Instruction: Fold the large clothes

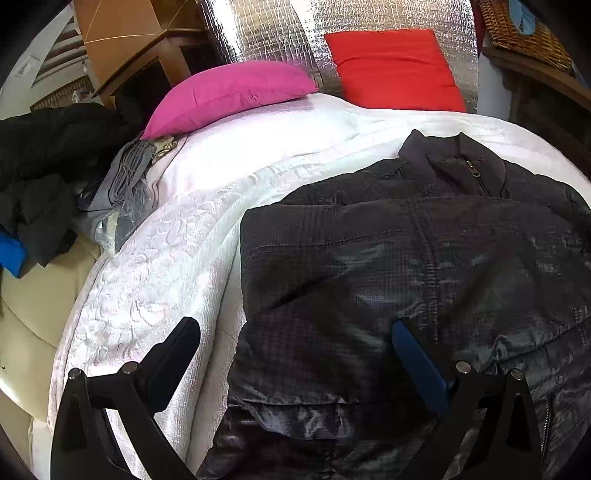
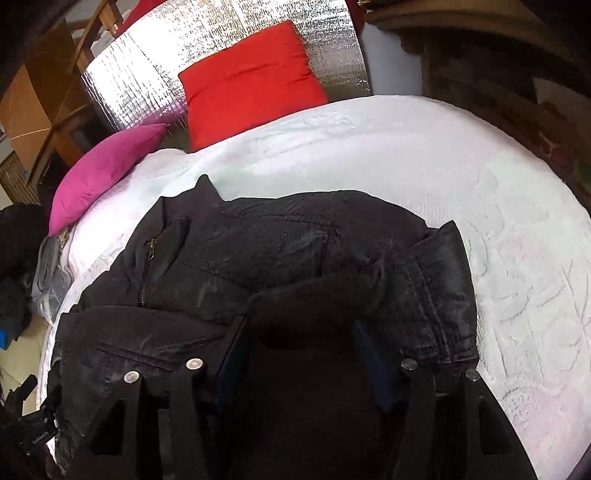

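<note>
Right gripper [image 2: 299,332]: jaws part-open, angled down over the near middle of the jacket; a dark fold of cloth lies between the blue-lined fingers [image 2: 231,354], but whether the pads press on it cannot be told from the right wrist view.
Left gripper [image 1: 295,339]: jaws spread wide, holding nothing; one finger [image 1: 177,350] hangs over the white bedspread, the other over the jacket's near left part.
Jacket [image 1: 406,266]: dark padded zip-front jacket lying on the bed, collar [image 1: 461,155] toward the pillows, zip [image 2: 147,258] closed at the neck.
Done so far: the left side appears turned in, giving a straight edge [image 1: 243,266] along the bedspread; a sleeve with a stitched cuff [image 2: 447,295] lies across the right side, apparently brought inward.
Left to do: judged from its length, the body has not yet been folded hem to collar; the bundle looks loose and wants flattening.
Bedspread [image 1: 155,280]: white, textured, bare around the jacket on both sides.
Pillows: magenta pillow [image 1: 229,92] and red pillow [image 1: 395,70] at the head, against a silver foil panel [image 1: 266,29].
Surroundings: a heap of dark clothes [image 1: 44,155] off the bed's left edge, likely awaiting folding.
</note>
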### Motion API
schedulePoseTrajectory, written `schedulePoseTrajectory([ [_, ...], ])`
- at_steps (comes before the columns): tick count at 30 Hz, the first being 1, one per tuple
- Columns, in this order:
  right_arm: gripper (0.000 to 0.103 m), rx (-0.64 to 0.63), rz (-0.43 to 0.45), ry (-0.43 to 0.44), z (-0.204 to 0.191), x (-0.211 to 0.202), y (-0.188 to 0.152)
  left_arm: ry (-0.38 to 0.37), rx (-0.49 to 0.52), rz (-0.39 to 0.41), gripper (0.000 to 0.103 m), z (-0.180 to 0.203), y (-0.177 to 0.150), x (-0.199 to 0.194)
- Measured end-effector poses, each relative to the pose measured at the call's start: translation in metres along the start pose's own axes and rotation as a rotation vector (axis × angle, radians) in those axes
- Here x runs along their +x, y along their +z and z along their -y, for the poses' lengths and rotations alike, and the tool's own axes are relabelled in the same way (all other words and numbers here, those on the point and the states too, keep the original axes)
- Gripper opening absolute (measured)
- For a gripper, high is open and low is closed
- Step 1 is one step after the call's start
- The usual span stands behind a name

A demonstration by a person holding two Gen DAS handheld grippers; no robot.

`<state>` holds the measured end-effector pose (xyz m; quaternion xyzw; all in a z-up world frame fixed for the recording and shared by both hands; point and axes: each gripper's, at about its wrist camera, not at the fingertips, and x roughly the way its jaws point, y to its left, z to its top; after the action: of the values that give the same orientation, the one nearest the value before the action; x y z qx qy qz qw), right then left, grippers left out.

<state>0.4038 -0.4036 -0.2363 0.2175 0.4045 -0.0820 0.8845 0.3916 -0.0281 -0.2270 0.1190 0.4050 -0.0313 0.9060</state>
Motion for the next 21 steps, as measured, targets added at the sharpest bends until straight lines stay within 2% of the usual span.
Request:
schedulePoseTrajectory([
  [5, 0.061, 0.029, 0.024, 0.031, 0.002, -0.027, 0.001, -0.005, -0.005, 0.004, 0.103, -0.002, -0.001, -0.003],
  [10, 0.061, -0.01, 0.04, 0.07, -0.004, -0.065, -0.007, -0.009, -0.002, 0.008, 0.103, 0.002, -0.002, -0.007],
  [16, 0.061, -0.017, -0.043, 0.096, 0.004, -0.074, -0.027, -0.011, 0.002, 0.008, 0.103, 0.009, -0.002, -0.009],
  [21, 0.061, 0.023, -0.108, 0.107, 0.019, -0.056, -0.032, -0.013, 0.055, -0.004, 0.103, 0.024, -0.003, -0.006],
])
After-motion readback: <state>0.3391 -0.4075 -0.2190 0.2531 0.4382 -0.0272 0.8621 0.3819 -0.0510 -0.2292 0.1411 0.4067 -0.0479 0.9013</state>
